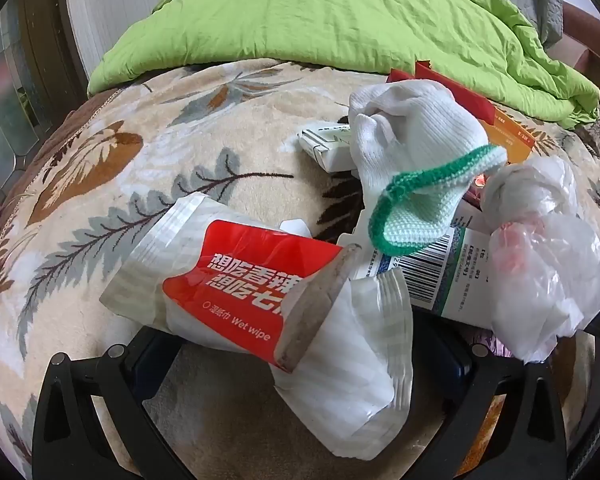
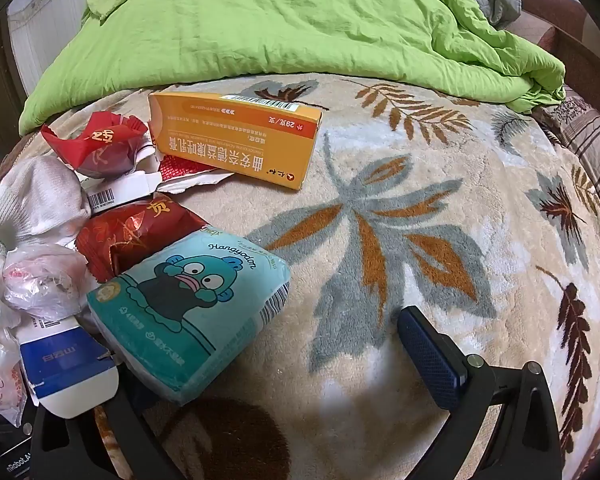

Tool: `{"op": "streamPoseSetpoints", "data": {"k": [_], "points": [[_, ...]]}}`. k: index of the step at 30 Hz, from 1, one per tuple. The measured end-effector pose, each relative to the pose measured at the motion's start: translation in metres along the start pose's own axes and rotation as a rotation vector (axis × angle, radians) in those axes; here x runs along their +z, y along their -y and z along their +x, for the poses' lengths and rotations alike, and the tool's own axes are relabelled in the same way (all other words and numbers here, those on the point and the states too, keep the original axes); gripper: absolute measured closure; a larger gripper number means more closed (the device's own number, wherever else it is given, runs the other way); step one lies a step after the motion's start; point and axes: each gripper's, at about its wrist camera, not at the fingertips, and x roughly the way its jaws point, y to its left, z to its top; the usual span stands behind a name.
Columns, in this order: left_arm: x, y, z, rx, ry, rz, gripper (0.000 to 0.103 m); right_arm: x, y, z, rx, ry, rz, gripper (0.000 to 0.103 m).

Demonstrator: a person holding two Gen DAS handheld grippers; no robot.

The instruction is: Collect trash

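Note:
In the left wrist view a red and white wet wipe packet (image 1: pixel 260 292) lies across my left gripper (image 1: pixel 300 356), whose jaws stand wide apart; both fingertips are hidden under the litter. Beside it lie a white sock with a green cuff (image 1: pixel 416 160), a crumpled clear plastic bag (image 1: pixel 548 264) and a barcoded box (image 1: pixel 440 272). In the right wrist view my right gripper (image 2: pixel 276 356) is open, its right finger (image 2: pixel 432 360) on the blanket. A teal tissue pack (image 2: pixel 192 312) lies against its left side. An orange medicine box (image 2: pixel 236 140) and red wrappers (image 2: pixel 96 148) lie further back.
Everything lies on a beige leaf-patterned blanket (image 2: pixel 420 220) on a bed. A rumpled green duvet (image 2: pixel 280 20) covers the far side. A blue and white box (image 2: pixel 68 364) and plastic bag (image 2: pixel 40 280) sit at the left. A wooden bed frame (image 2: pixel 580 60) runs along the right.

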Motion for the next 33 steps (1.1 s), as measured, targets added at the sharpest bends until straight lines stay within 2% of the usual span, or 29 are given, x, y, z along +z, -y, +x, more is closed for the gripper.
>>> {"op": "streamPoseSetpoints", "data": {"k": [3, 6, 8, 12, 15, 17, 20, 24, 28, 33], "points": [[0.001, 0.001, 0.000, 0.002, -0.019, 0.014, 0.000, 0.000, 0.000, 0.000, 0.003, -0.003, 0.002, 0.000], [0.003, -0.004, -0.004, -0.038, -0.022, 0.015, 0.000, 0.001, 0.005, -0.002, 0.033, -0.019, -0.001, 0.000], [0.002, -0.012, -0.015, -0.059, 0.006, -0.027, 0.000, 0.003, 0.011, -0.007, 0.084, -0.063, -0.038, 0.000], [-0.006, -0.019, -0.053, -0.069, 0.099, -0.092, 0.000, -0.007, 0.032, -0.038, 0.093, -0.073, -0.020, 0.000], [-0.013, -0.015, -0.093, -0.027, 0.225, -0.092, 0.000, -0.022, 0.039, -0.074, 0.102, -0.007, -0.001, 0.000], [-0.022, -0.009, -0.116, -0.018, 0.280, -0.077, 0.000, -0.032, 0.044, -0.104, 0.095, 0.050, -0.021, 0.000], [-0.036, -0.006, -0.151, -0.024, 0.328, -0.057, 0.000, -0.049, 0.048, -0.152, 0.083, 0.169, -0.054, 0.000], [-0.069, 0.004, -0.198, 0.016, 0.405, -0.038, 0.000, -0.087, 0.046, -0.214, 0.086, 0.333, -0.125, 0.000], [-0.096, 0.009, -0.222, -0.013, 0.412, -0.040, 0.000, -0.118, 0.047, -0.248, 0.107, 0.408, -0.166, 0.000], [-0.116, 0.015, -0.234, -0.033, 0.429, -0.003, 0.000, -0.140, 0.045, -0.266, 0.133, 0.464, -0.188, 0.000]]}}
